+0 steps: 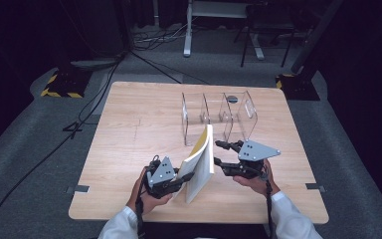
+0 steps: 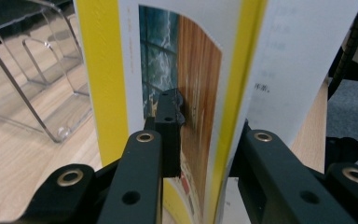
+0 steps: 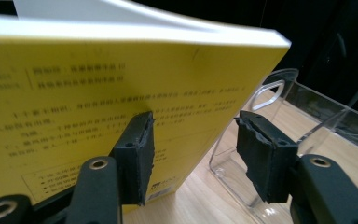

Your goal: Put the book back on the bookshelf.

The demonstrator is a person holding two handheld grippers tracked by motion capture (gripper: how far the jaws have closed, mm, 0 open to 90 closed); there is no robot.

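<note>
Nearest you, your left gripper (image 1: 175,180) is clamped on the cover of the yellow book (image 1: 200,160) — the book stands upright on the table (image 1: 129,129), pages fanning slightly. Your right gripper (image 1: 218,153) sits just beside the back cover, jaws parted, nothing between them. Beyond, the clear acrylic rack (image 1: 219,115) has no book in it — lifted and stood, I judge; slotting remains.
</note>
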